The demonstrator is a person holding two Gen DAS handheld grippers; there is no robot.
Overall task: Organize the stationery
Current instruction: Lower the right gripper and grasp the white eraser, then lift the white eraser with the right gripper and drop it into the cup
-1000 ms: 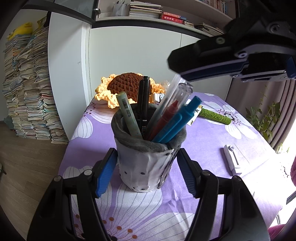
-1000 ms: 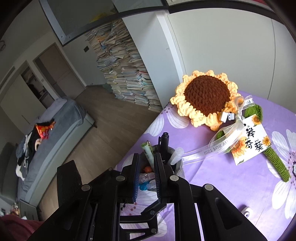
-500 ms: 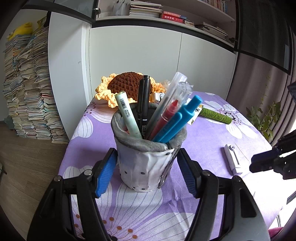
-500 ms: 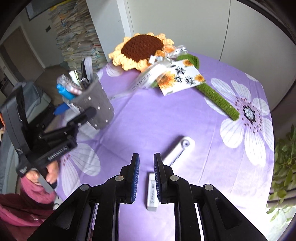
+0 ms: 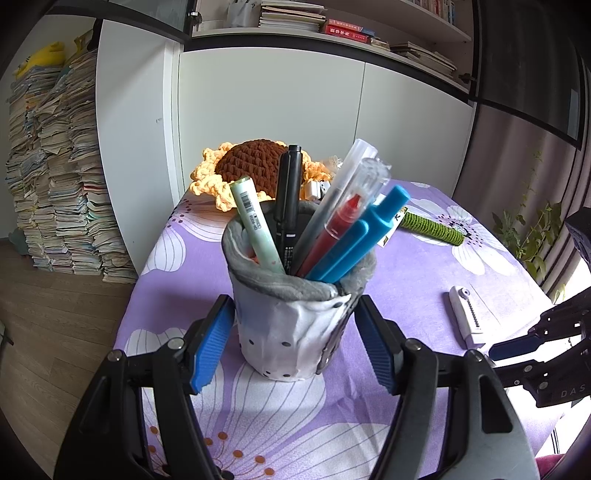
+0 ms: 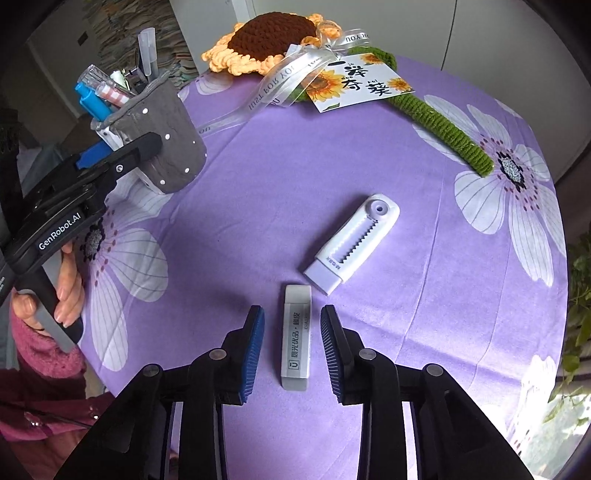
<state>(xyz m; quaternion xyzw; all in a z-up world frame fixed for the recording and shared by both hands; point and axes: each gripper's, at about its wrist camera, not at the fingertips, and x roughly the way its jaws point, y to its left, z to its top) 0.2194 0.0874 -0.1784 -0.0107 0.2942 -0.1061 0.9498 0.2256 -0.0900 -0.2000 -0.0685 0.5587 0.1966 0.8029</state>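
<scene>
Your right gripper (image 6: 292, 341) was spread wide around the grey eraser (image 6: 296, 336) lying untouched on the purple tablecloth (image 6: 406, 184), while your left gripper (image 5: 294, 338) stood released, straddling the pen holder (image 5: 291, 325).

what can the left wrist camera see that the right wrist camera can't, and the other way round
Only the left wrist view shows the bookshelf above the cabinets and the black pen clearly upright in the holder.

Only the right wrist view shows the grey eraser lying between the open right gripper's fingers, the sunflower gift card, and the person's left hand.

Both show the pen holder flanked by the open left gripper, the crochet sunflower, the white retractable eraser and the purple floral tablecloth.
</scene>
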